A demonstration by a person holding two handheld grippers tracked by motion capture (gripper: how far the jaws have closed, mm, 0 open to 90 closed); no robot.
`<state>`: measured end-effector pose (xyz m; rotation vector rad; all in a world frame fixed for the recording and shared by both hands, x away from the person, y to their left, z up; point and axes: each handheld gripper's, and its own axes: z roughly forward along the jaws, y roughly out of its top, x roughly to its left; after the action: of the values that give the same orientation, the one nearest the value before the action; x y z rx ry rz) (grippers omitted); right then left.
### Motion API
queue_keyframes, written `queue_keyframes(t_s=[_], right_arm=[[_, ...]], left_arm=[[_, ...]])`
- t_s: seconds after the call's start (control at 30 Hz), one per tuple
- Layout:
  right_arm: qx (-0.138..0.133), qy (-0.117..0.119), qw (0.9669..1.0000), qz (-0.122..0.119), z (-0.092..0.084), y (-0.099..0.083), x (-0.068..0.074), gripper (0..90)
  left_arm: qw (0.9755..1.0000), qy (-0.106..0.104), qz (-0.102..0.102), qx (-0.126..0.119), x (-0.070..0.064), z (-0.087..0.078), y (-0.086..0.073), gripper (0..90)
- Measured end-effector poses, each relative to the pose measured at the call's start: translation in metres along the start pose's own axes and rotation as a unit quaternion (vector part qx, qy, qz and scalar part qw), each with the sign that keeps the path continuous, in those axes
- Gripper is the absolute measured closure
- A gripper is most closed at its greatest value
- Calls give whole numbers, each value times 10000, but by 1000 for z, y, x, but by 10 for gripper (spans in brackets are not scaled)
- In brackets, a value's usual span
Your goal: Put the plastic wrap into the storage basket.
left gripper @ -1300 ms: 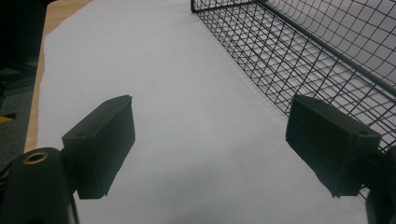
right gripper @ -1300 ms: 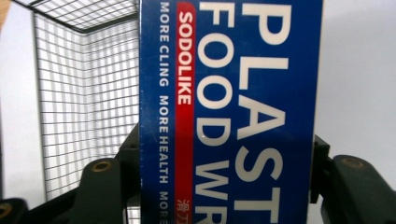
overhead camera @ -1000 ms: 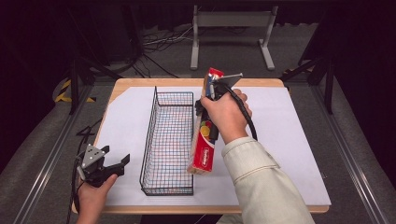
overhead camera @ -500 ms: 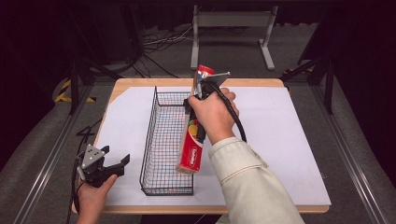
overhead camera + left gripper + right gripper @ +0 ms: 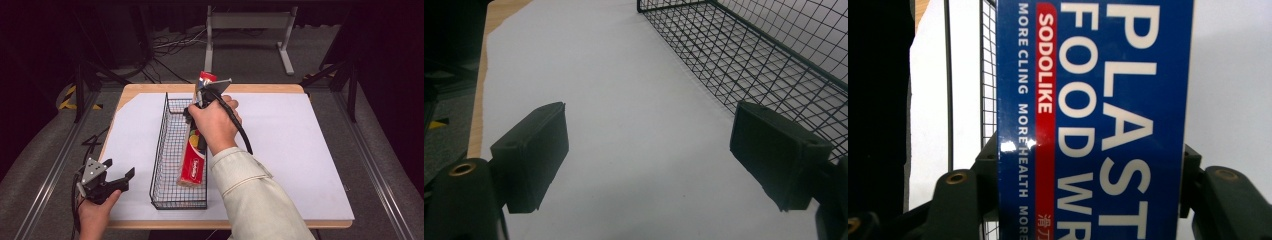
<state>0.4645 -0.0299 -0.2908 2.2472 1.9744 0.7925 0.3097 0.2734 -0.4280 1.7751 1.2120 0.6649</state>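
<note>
- The right claw [image 5: 206,95] grips a long food-wrap box [image 5: 194,155]; its two jaws press on the box's opposite long sides, set fairly wide by the box's width.
- In the right gripper view the box [image 5: 1095,120] stands between the jaws, its blue face with white lettering and a red stripe turned to the camera.
- The left claw [image 5: 116,176] hangs at the bench's [image 5: 300,150] near left corner, jaws wide apart, holding nothing; white bench sheet shows between them in the left gripper view.
- The right hand [image 5: 214,125] hides the box's middle, and the claw covers part of its far end.
- The box's near end dips into the wire basket [image 5: 165,150], close to the basket's right wall; whether it touches the floor of the basket is hard to tell.
- The box slants upward from the basket to the right claw at its far end.
- The basket stands just right of the left claw.
</note>
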Motion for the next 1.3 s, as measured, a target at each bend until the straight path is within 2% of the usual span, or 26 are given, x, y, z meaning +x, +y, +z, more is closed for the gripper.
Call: queue_keyframes(t_s=[0.1, 0.13, 0.27, 0.6, 0.87, 1.13, 1.3], right_arm=[[-11, -18, 10000, 2, 4, -1, 4, 395], [-37, -29, 9999, -101, 8, -2, 8, 395], [27, -65, 9998, -200, 15, -5, 14, 395], [38, -138, 9993, -352, 30, -10, 23, 394], [64, -183, 9990, -406, 52, -16, 25, 393], [98, -235, 9985, -479, 66, -19, 24, 392], [226, -281, 9985, -407, 75, -22, 22, 392]], left_arm=[[10000, 15, -17, -4, 1, -1, -1, 164], [10000, 16, -16, -5, 1, -2, -1, 164], [10000, 19, 1, -25, 1, -2, 0, 165], [10000, 1, 24, -27, 2, -2, 0, 166], [10000, 2, -17, -36, 3, -1, -1, 167], [10000, -12, 17, -11, 3, 0, -1, 167], [10000, -4, -2, -1, 3, 0, -1, 167]])
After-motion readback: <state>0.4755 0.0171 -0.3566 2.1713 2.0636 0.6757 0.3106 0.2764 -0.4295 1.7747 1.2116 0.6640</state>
